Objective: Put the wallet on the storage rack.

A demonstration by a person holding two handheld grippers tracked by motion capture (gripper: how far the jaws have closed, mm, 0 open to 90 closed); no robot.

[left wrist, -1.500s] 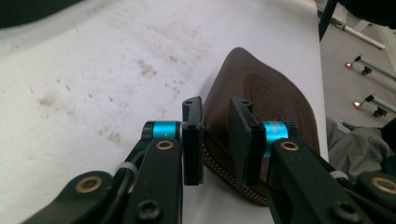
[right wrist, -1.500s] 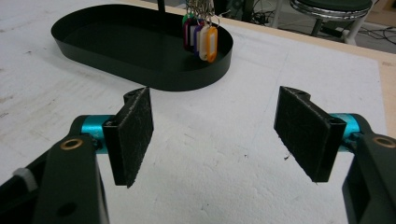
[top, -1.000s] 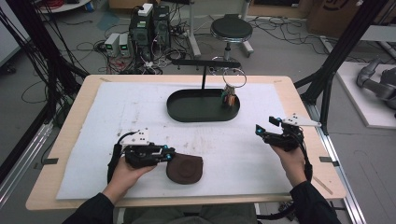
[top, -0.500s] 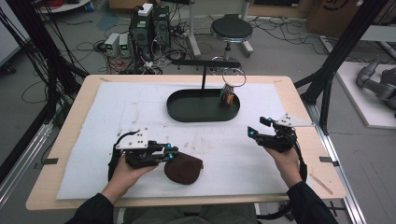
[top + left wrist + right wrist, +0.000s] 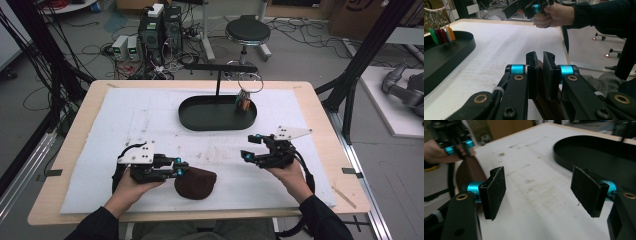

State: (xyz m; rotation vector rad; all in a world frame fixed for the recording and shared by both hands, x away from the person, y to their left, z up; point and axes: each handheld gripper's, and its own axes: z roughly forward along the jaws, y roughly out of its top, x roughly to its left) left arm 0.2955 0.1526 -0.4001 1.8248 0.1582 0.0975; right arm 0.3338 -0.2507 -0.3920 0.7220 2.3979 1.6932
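high view: left gripper point(image 5: 181, 167) clamped on edge of brown pouch point(image 5: 196, 182), near front of white mat point(image 5: 150, 117); right gripper point(image 5: 251, 147) jaws wide, nothing held.
left gripper view: jaws pinch pouch edge; key bunch point(image 5: 439, 33) hangs over black tray point(image 5: 446, 53).
right gripper view: pads wide apart above mat, tray beyond.

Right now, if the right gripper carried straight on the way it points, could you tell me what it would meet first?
The right gripper, jaws open, points across the white mat toward the brown pouch clamped in the left gripper. The pouch probably comes first, though depth is unclear.
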